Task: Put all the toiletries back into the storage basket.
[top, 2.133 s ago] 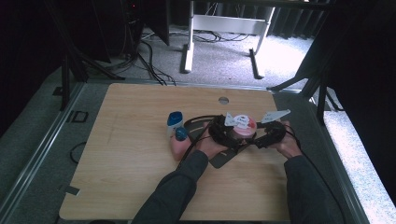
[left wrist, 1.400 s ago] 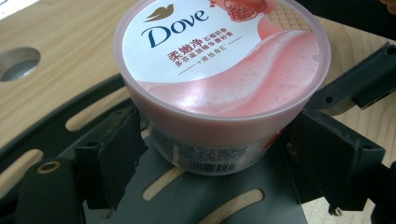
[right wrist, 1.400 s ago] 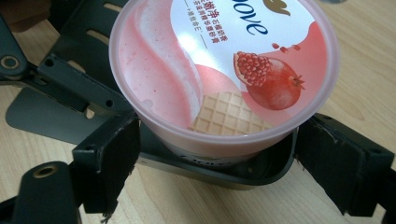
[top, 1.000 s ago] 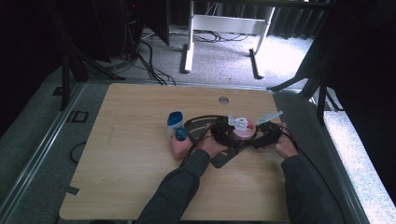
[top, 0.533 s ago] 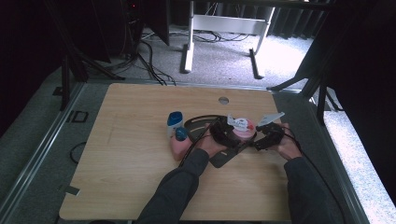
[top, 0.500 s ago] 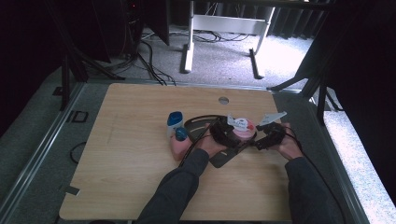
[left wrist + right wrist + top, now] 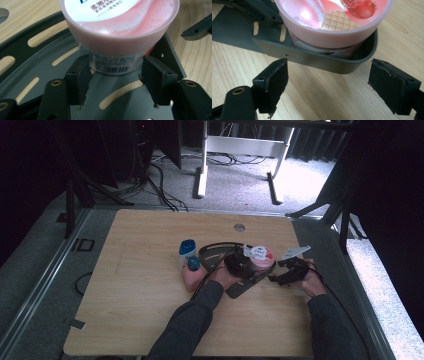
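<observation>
The pink yogurt cup point(image 7: 120, 32) stands upright on the dark slotted tray point(image 7: 37, 72) right of the table's point(image 7: 140, 320) centre, and the left claw point(image 7: 116, 75) brackets its narrow base, jaws just short of touching, likely because the taper gives purchase there. The right claw point(image 7: 327, 82), wide open and empty, waits at the tray's 4 o'clock edge, probably to steady it.

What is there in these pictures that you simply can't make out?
- Pink cup: left gripper view's top edge cuts off its lid; the label print is too small to read.
- Left gripper: its jaws flank the cup's base, but contact can't be told.
- Dark tray: right gripper view shows just its near rim; the cup hides the inside.
- Blue-capped bottles: high view, too small to identify.
</observation>
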Motion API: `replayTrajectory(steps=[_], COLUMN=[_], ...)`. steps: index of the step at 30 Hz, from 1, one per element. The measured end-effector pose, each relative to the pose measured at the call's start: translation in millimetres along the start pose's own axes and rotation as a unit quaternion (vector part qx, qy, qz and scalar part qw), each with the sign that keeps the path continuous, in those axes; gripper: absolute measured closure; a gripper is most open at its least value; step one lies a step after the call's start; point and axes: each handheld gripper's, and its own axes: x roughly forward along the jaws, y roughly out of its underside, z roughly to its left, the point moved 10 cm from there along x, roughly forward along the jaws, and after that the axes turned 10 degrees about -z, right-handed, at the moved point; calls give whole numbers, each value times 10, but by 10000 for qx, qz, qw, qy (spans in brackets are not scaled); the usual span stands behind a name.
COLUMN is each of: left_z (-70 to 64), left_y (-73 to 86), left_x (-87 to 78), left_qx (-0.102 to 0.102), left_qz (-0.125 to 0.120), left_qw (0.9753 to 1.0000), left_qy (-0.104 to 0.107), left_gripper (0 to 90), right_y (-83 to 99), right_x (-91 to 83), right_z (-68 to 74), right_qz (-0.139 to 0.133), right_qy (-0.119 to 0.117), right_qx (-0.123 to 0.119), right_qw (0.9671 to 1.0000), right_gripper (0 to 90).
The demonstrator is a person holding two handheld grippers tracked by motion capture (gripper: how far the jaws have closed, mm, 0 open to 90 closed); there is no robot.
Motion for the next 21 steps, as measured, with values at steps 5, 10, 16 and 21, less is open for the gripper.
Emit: replayTrajectory(steps=[5,10,16,21], left_z=[-38,-101,-207,-270], left_y=[25,2,6,50], left_x=[-12,-127,-253,-370], left_qx=[-77,-10,-93,-13], left_qz=[1,-73,-163,-237], left_qw=[10000,9999,9998,9996], left_qy=[-22,-91,72,144], left_gripper=[415,458,502,512], right_y=[27,61,128,204], right_x=[4,-19,-64,-85], right_z=[41,140,254,412], right_qz=[-110,-261,-380,-308], right_qy=[40,41,185,239], right_qx=[115,268,502,503], right_qw=[9999,9993,9978,9980], right_gripper=[164,220,336,389])
